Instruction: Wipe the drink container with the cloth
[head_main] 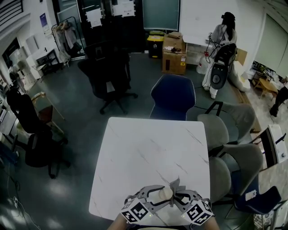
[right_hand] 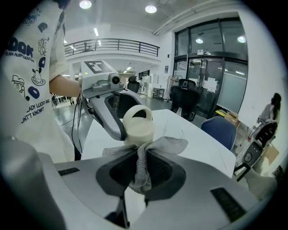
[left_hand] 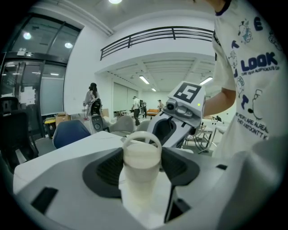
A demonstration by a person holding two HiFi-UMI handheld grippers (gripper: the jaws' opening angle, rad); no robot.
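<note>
Over the bench's [head_main: 148,152] near edge, the left gripper [left_hand: 141,170] clamps the bottle [left_hand: 142,155]; the right gripper [right_hand: 139,168] pinches the cloth [right_hand: 169,144] against it.

The person's white T-shirt [left_hand: 252,85] bears the large dark-blue word "LOOK" in the left gripper view, cropped to "OOK" in the right gripper view, with smaller lines beneath too blurred to read, and the papers [head_main: 122,8] posted far off are illegible.

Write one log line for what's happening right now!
left tongs: shut on drink container | right tongs: shut on cloth | cloth: up against drink container
</note>
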